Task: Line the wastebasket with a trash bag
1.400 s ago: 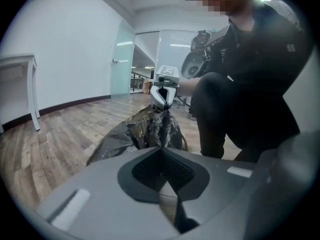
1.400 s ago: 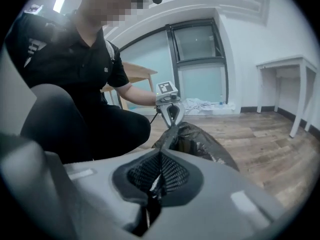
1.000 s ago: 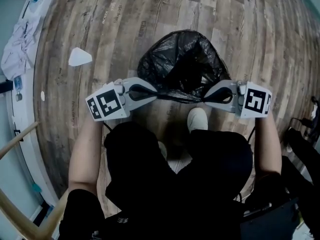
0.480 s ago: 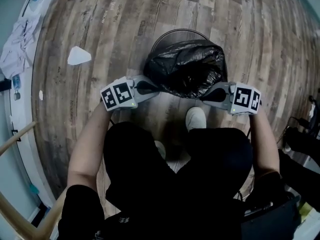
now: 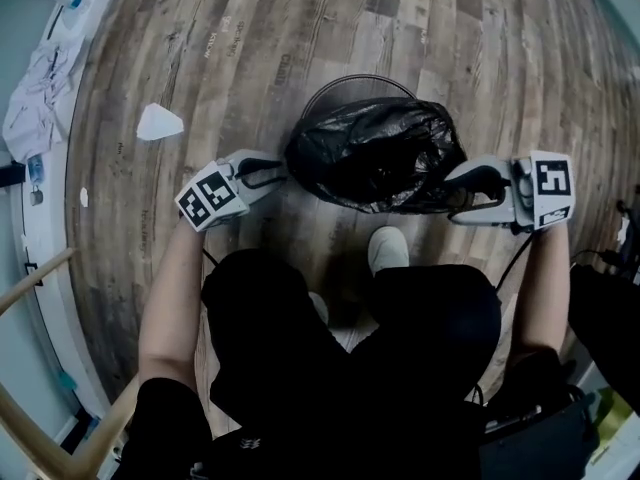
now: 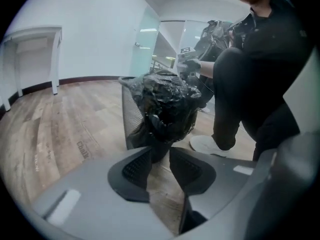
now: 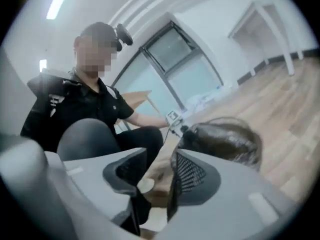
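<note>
A white scrap lies on the wooden floor, far off to your left. Your left hand-held gripper sits just left of the black trash bag. Its jaws have just been opening and stand narrowly apart, with nothing between them and the bag just beyond the tips. The bag lies bunched over the mouth of the wire-mesh wastebasket, whose far rim shows bare. Your white shoe stands on the floor near the basket. Your right hand-held gripper is at the bag's right edge. Its jaws have also just been opening, moderately apart and gripping nothing.
</note>
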A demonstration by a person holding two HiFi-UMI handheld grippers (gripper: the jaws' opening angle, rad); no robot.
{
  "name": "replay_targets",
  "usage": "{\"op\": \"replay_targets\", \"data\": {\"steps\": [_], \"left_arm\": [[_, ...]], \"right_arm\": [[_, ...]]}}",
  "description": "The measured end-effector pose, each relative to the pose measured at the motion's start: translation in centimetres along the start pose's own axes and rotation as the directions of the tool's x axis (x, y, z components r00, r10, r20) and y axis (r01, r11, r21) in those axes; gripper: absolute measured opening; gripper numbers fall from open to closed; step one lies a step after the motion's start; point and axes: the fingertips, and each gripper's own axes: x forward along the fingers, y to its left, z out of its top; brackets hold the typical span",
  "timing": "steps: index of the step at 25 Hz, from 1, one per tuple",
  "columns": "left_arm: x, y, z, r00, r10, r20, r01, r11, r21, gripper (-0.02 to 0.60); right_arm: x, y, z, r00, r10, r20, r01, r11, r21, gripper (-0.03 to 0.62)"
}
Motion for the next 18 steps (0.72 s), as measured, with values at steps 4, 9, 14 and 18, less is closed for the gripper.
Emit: {"op": "replay_targets", "data": {"steps": [4, 9, 14, 18], "left_arm": [[-4.5, 2.5, 3.0, 0.985, 0.098, 0.143, -0.087, 0.993, -0.084, 0.170], [-5.2, 2.0, 10.4, 0.966, 0.050, 0.252, -0.048, 0.999, -0.016, 0.228], [-1.8, 2.0, 12.4, 0.977, 0.006, 0.211, -0.014, 0.999, 0.035, 0.239], [-1.1, 2.3, 12.5, 0.976, 0.011, 0.216, -0.021, 0.999, 0.043, 0.038]], "right_arm": [[-5.4, -6.9, 5.4, 0.889, -0.422, 0.175, 0.447, 0.883, -0.143, 0.176], [-6.1, -13.5, 3.5, 0.802, -0.589, 0.098, 0.596, 0.799, -0.081, 0.176], [-4.5, -16.5, 1.3, 0.801, -0.599, 0.008, 0.598, 0.799, -0.057, 0.165], [-4.7, -17.7, 1.6, 0.784, -0.621, 0.013, 0.620, 0.781, -0.076, 0.004]]}}
